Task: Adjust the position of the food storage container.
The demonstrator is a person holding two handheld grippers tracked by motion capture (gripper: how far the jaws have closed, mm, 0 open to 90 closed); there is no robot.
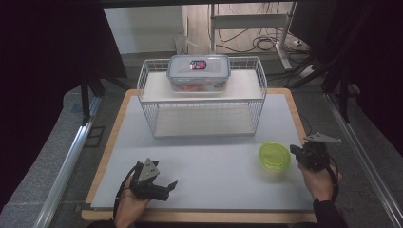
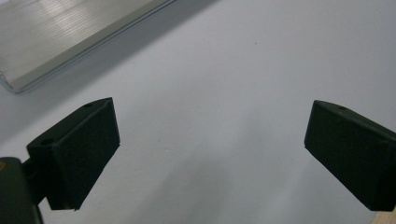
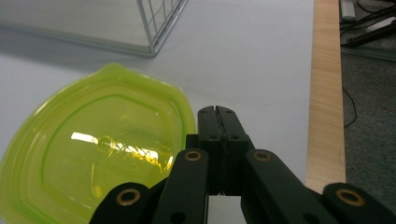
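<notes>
Two claws sit at the near side of the bench (image 1: pixel 199 156). Right claw (image 3: pixel 217 112) has jaws pressed together w/ nothing between them, tips just beside the rim of the lime-green container lid (image 3: pixel 93 158), which lies flat on the bench near the right edge, in front of the white wire rack (image 1: pixel 202 97). Left claw (image 2: pixel 210 149), near-left, has jaws spread wide over bare bench, nothing between. Clear lidded food box (image 1: pixel 198 72) sits on the rack's top shelf, far centre.
</notes>
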